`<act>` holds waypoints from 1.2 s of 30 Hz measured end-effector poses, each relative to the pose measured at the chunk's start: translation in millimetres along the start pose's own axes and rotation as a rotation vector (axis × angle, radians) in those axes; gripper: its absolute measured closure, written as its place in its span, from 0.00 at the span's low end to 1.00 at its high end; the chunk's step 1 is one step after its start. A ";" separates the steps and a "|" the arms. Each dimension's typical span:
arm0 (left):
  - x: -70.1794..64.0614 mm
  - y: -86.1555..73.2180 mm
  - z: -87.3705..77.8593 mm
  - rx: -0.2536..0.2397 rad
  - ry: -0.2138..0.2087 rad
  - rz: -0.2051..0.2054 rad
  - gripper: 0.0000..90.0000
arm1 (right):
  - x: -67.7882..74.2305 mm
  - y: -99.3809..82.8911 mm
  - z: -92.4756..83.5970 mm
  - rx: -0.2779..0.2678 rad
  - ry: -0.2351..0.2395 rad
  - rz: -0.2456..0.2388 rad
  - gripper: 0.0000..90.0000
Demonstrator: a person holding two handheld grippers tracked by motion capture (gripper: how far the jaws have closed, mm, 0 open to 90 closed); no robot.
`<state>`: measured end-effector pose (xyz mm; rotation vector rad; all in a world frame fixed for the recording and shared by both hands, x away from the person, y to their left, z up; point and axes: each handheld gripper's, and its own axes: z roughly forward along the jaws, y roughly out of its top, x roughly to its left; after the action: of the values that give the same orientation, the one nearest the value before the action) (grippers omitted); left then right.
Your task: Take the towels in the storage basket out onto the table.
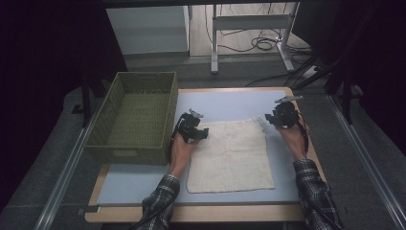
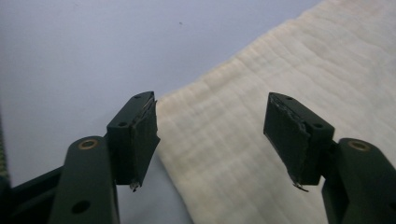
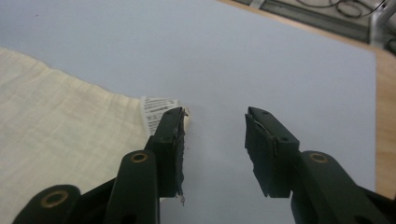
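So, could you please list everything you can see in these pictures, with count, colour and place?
cloth: one, cream, spread flat on the mat between the two hands
label: one, white with print, at the cloth's far right corner
basket: one, green woven, left edge of the table
mat: one, pale blue-grey, covering the table top
table: one, light wood, under the mat
desk frame: one, grey metal, on the floor beyond the table
cables: several, black, on the floor under that frame
left tool: black, jaws open, at the cloth's far left corner
right tool: black, jaws open, beside the label
sleeves: two, plaid
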<state>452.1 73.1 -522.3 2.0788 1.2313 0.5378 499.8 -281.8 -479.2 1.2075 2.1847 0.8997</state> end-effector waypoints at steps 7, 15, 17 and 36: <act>10.2 3.5 6.8 0.027 0.046 -0.033 0.47 | -1.1 -7.9 12.8 0.010 0.103 0.021 0.68; 24.8 -0.1 13.2 0.048 0.078 -0.099 0.56 | 9.3 -0.8 40.8 0.060 0.097 -0.013 0.67; 26.5 1.1 14.9 0.052 0.076 -0.107 0.56 | 10.4 -2.2 45.7 0.076 0.099 -0.015 0.67; 32.6 37.6 15.3 -0.040 0.022 -0.156 0.96 | 3.4 13.4 29.5 0.036 0.082 -0.013 0.96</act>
<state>500.2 83.9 -505.7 1.9286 1.3710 0.5103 525.4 -264.4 -489.3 1.1916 2.2797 0.9235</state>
